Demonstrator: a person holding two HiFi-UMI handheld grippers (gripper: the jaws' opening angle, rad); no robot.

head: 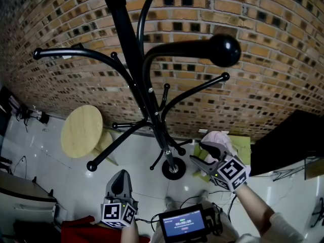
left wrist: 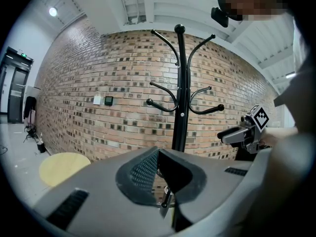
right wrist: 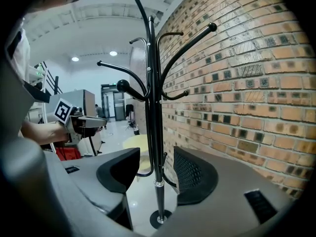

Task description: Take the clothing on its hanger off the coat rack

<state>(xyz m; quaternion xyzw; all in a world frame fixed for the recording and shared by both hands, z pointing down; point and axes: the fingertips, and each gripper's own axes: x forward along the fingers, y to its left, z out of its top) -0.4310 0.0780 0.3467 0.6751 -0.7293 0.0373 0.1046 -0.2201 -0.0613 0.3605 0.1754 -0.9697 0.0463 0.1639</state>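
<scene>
Left gripper [head: 121,176] sits low in the head view. The right gripper [head: 198,153] is near the foot of the black coat rack [head: 132,49]. A pale pink bundle [head: 218,137] just beyond that gripper may be the clothing, though it is hard to tell. Left gripper view: jaw tips together, nothing between them. Right gripper view: jaws apart and empty, the coat rack standing well beyond them.

3 views face coat rack [head: 152,114]
</scene>
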